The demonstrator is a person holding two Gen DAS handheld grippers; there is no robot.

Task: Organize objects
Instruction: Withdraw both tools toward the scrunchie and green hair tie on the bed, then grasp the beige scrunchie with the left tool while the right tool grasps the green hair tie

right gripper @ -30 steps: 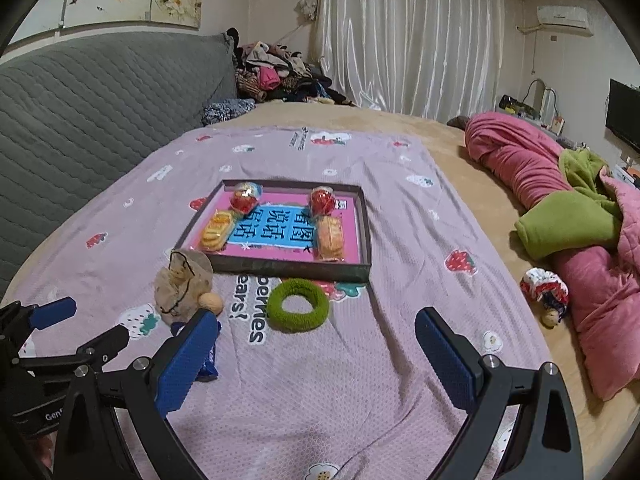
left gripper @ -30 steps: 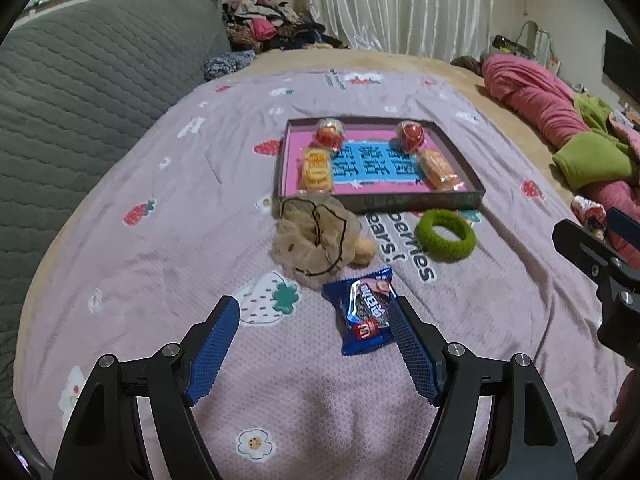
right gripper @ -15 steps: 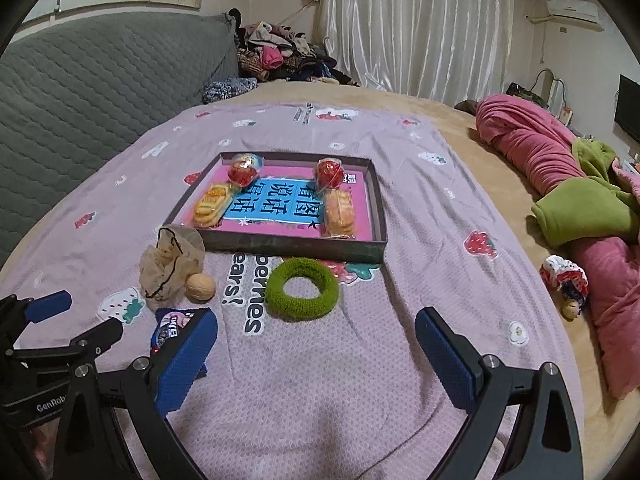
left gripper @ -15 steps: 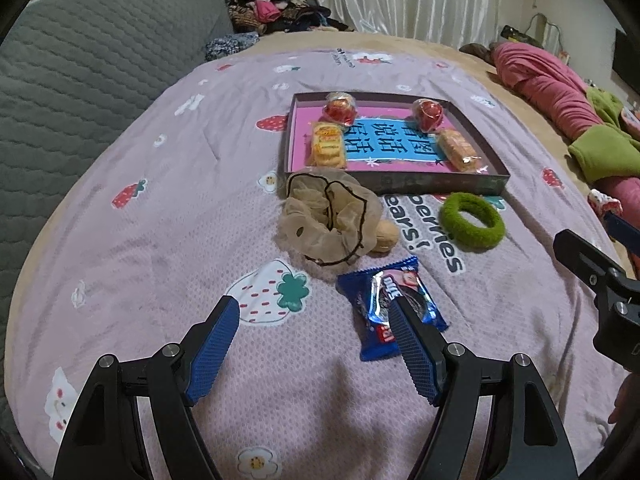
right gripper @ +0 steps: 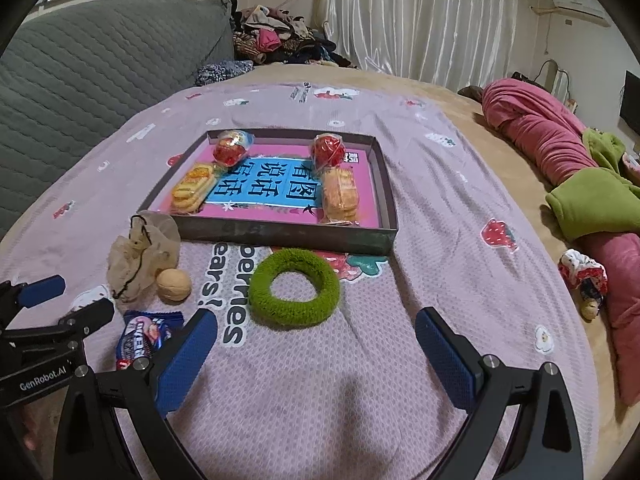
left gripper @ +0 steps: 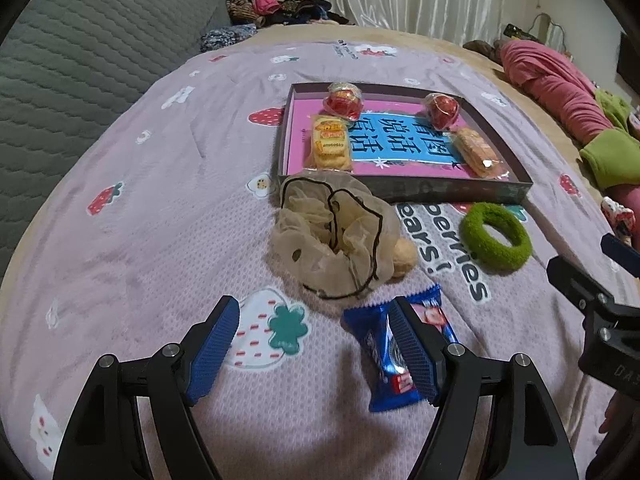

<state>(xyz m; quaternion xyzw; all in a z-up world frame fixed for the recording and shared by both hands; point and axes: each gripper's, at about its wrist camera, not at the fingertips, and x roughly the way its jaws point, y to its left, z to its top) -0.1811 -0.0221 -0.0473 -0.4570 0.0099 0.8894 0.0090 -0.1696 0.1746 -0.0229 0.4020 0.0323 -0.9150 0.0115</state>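
In the shallow tray [right gripper: 383, 200] lie two red-wrapped sweets [right gripper: 328, 151] and two biscuit packs [right gripper: 340, 194]. Before it sit one green ring [right gripper: 294, 292], one mesh pouch [left gripper: 332, 240], one walnut [right gripper: 173, 285], and one blue snack packet [left gripper: 384, 344]. The left gripper [left gripper: 316, 344] and right gripper [right gripper: 316, 348] both gape wide, holding nothing.

bedspread [right gripper: 420, 216]: lilac, strawberry and flower print | box tray [right gripper: 280, 236]: dark rim, pink floor, blue panel with black characters | in tray: two red sweets [right gripper: 229, 151], two orange-yellow biscuit packs [right gripper: 340, 194] | before tray: green fuzzy ring [right gripper: 294, 292], beige mesh pouch [left gripper: 332, 236] with black cord, blue snack packet [left gripper: 376, 344] | gripper pads [right gripper: 186, 360]: blue
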